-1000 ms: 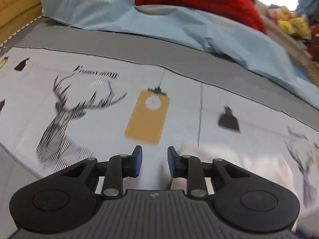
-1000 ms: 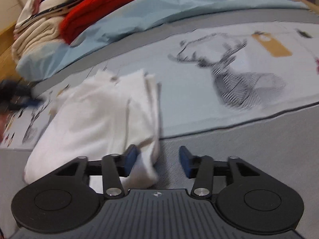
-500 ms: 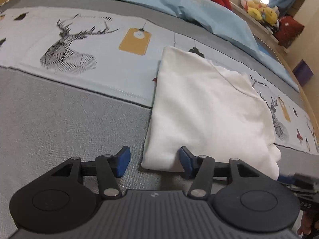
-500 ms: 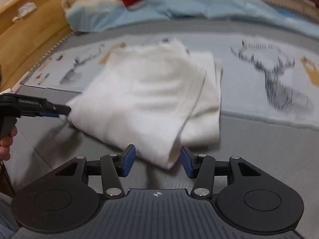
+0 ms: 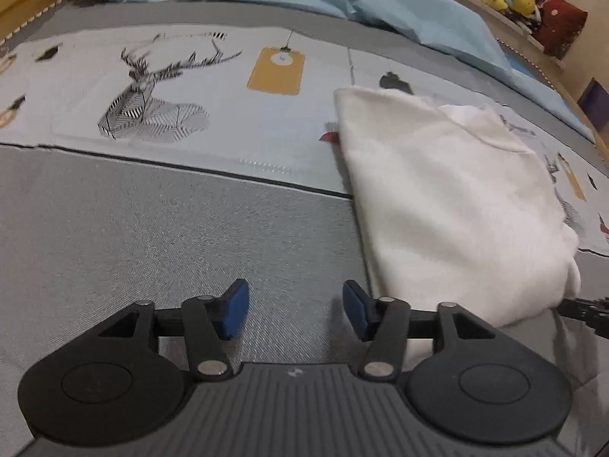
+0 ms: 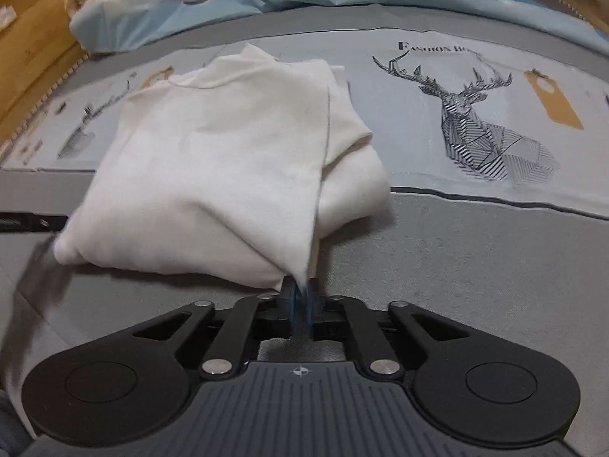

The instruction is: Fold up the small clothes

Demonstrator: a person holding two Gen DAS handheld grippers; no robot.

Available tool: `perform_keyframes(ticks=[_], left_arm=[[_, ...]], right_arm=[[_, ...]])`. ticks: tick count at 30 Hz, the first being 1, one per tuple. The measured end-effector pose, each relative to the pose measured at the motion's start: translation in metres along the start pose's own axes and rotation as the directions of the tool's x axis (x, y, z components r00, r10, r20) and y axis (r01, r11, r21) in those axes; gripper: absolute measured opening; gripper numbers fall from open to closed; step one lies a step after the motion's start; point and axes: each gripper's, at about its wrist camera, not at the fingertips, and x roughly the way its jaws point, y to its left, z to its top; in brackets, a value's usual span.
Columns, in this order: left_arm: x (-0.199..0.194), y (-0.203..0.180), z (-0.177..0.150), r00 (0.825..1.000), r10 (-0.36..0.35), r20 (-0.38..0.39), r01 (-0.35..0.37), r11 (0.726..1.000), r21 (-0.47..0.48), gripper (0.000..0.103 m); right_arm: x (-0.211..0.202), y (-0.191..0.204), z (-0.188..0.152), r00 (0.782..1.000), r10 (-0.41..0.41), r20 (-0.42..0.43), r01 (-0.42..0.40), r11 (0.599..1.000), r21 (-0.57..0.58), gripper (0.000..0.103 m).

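The shirt lies part-folded across the bed's grey near edge. The right gripper has just been closing and now pinches its near corner, probably to lift a fold. The left gripper, jaws opening, stands empty beside the shirt's edge.

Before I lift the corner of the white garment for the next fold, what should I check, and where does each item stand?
1. Right gripper pinching the folded white cotton garment at its near corner: ok; its jaws have just been closing.
2. Left gripper free: ok, open, jaws just opening, nothing between them, only grey mattress fabric below.
3. Left gripper lined up on the garment's edge: not ok, it sits beside it.
4. Layers pinched: cannot tell.
5. Fold tidy: not ok, the right side bunches.
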Motion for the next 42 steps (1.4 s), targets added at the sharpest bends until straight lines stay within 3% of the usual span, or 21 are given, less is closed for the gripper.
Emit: perform_keyframes(ticks=[3,5,8,10,12,15,18,22,24,26,31,34,35,38,41,42], left_arm=[[-0.028,-0.016,-0.009,0.999,-0.001,0.045,-0.001,0.999,0.04,0.081],[-0.043,-0.03,-0.021,0.997,-0.022,0.068,0.017,0.998,0.062,0.083],[-0.04,-0.055,-0.04,0.998,-0.053,0.026,0.049,0.99,0.133,0.083],[-0.016,-0.07,-0.046,1.0,-0.014,-0.027,0.018,0.984,0.177,0.083],[0.011,-0.076,-0.045,0.997,0.05,-0.062,-0.037,0.981,0.19,0.081],[0.021,-0.069,-0.033,0.996,0.093,-0.012,-0.091,0.988,0.121,0.085],[0.024,-0.05,-0.017,0.998,0.057,-0.025,-0.057,0.998,0.012,0.085],[0.027,-0.037,-0.008,0.994,0.107,-0.001,-0.107,0.994,-0.008,0.085],[0.027,-0.033,-0.008,0.992,0.128,-0.003,-0.128,0.992,-0.024,0.085],[0.021,-0.032,-0.007,0.991,0.132,-0.006,-0.133,0.991,-0.018,0.085],[-0.031,-0.046,-0.034,0.996,0.08,0.043,-0.082,0.995,0.05,0.085],[-0.082,-0.057,-0.06,0.991,0.025,0.135,-0.032,0.998,0.046,0.093],[-0.097,-0.06,-0.073,0.986,0.014,0.165,-0.021,0.999,0.037,0.1],[-0.131,-0.067,-0.115,0.973,-0.001,0.232,-0.006,1.0,0.028,0.102],[-0.139,-0.075,-0.146,0.972,0.0,0.236,-0.014,0.998,0.056,0.102],[-0.137,-0.076,-0.153,0.973,0.011,0.23,-0.025,0.998,0.056,0.102]], right_arm=[[-0.004,-0.001,-0.006,1.0,-0.007,0.002,0.007,1.0,0.005,0.025],[-0.011,-0.002,-0.008,0.999,-0.03,0.015,0.031,0.999,-0.015,0.044],[-0.027,-0.01,0.006,0.987,-0.102,0.121,0.103,0.995,0.003,0.055],[-0.034,-0.025,0.018,0.975,-0.13,0.182,0.111,0.987,0.113,0.055],[-0.026,-0.036,0.032,0.955,-0.207,0.213,0.161,0.963,0.214,0.055],[0.007,-0.043,0.041,0.936,-0.302,0.18,0.258,0.938,0.231,0.054],[0.026,-0.054,0.042,0.935,-0.331,0.126,0.296,0.926,0.234,0.052],[0.035,-0.043,0.035,0.961,-0.255,0.103,0.238,0.959,0.152,0.052],[0.035,-0.023,0.031,0.961,-0.255,0.112,0.25,0.967,0.055,0.05],[0.031,-0.007,0.023,0.974,-0.208,0.092,0.209,0.978,-0.006,0.043],[-0.01,0.018,0.012,0.955,-0.259,0.142,0.271,0.96,-0.075,0.05],[-0.058,0.038,-0.005,0.95,-0.209,0.232,0.235,0.968,-0.09,0.064],[-0.077,0.048,-0.017,0.947,-0.177,0.269,0.208,0.974,-0.092,0.071],[-0.122,0.077,-0.067,0.917,-0.112,0.384,0.149,0.986,-0.068,0.081],[-0.135,0.094,-0.12,0.876,-0.146,0.461,0.181,0.983,-0.032,0.082],[-0.133,0.097,-0.131,0.871,-0.17,0.461,0.206,0.978,-0.029,0.082]])
